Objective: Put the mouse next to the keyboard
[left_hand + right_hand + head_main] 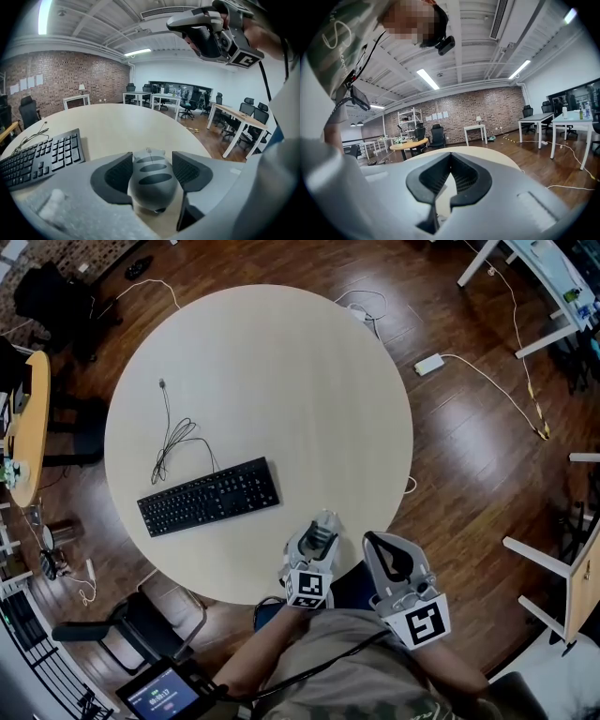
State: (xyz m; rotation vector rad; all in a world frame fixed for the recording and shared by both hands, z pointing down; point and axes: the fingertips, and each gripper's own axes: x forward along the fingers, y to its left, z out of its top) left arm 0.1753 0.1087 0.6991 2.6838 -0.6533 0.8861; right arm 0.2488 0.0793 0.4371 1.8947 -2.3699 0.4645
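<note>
Head view: round beige tabletop (281, 381) on dark wood floor (469, 456). Black keyboard (208, 496) lies at approx 7-8 o'clock from tabletop center, tilted, w/ thin black cable (173, 437) looped just above it at 11 o'clock. Key legends too small to read.

L gripper (321, 526) sits at tabletop rim, approx 5 o'clock from center. Its fingers (117, 173) are clamped on a grey mouse (152, 180) w/ dark oval stripes on its back, one finger on each side. Mouse (319, 538) is at 4 o'clock from keyboard, near but clearly apart. Can't tell if it rests on the tabletop or is lifted.

R gripper (375, 542) is at 3 o'clock of L gripper, about at tabletop edge. In R gripper view its fingers (436, 176) are pressed together at the tips, nothing between them.

Each gripper carries a cube w/ black/white square markers (417, 622), pattern only. Small screen (161, 699) at 7 o'clock in frame shows a line of text, too small to read. White adapter (429, 364) w/ cord on floor at 2 o'clock.
</note>
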